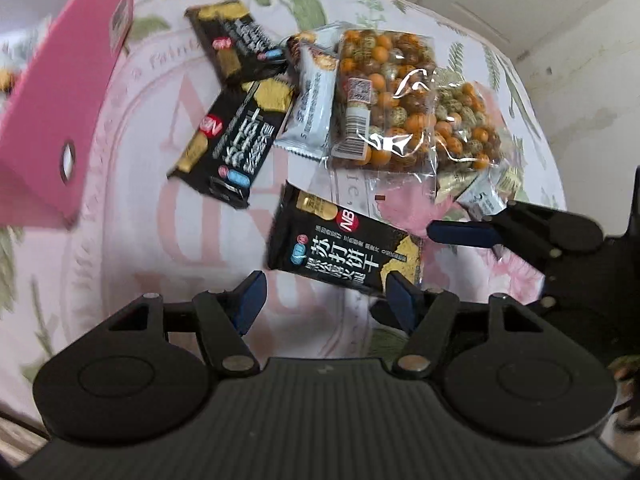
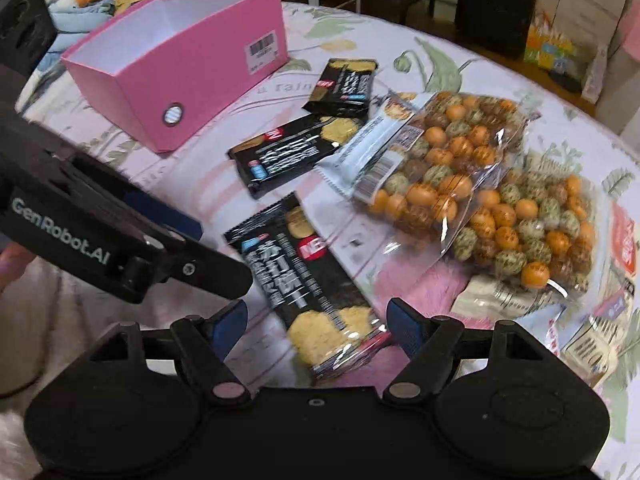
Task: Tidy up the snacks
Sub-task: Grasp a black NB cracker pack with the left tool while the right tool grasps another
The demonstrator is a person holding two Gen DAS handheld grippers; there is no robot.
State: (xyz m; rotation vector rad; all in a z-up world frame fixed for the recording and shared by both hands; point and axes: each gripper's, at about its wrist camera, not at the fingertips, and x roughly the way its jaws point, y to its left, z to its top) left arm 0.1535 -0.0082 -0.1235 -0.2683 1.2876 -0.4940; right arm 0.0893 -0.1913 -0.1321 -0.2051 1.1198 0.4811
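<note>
Three black cracker packets lie on the table: a near one (image 1: 344, 246) (image 2: 308, 280), a middle one (image 1: 232, 142) (image 2: 288, 152) and a far one (image 1: 236, 42) (image 2: 344, 84). Two clear bags of orange and green coated nuts (image 1: 384, 96) (image 2: 452, 160) lie to their right, with a white wrapped snack (image 1: 312, 102) (image 2: 368, 144) between. A pink box (image 1: 60, 100) (image 2: 180, 60) stands open at the left. My left gripper (image 1: 324, 300) is open just before the near packet. My right gripper (image 2: 316, 324) is open, with the near packet's end between its fingers.
The table carries a floral cloth (image 1: 132, 248) (image 2: 400, 52). Small pale packets (image 2: 588, 344) lie at the right edge near the nut bags. The other gripper's arm (image 2: 100, 232) crosses at the left. Furniture and a dark case (image 2: 496, 4) stand beyond the table.
</note>
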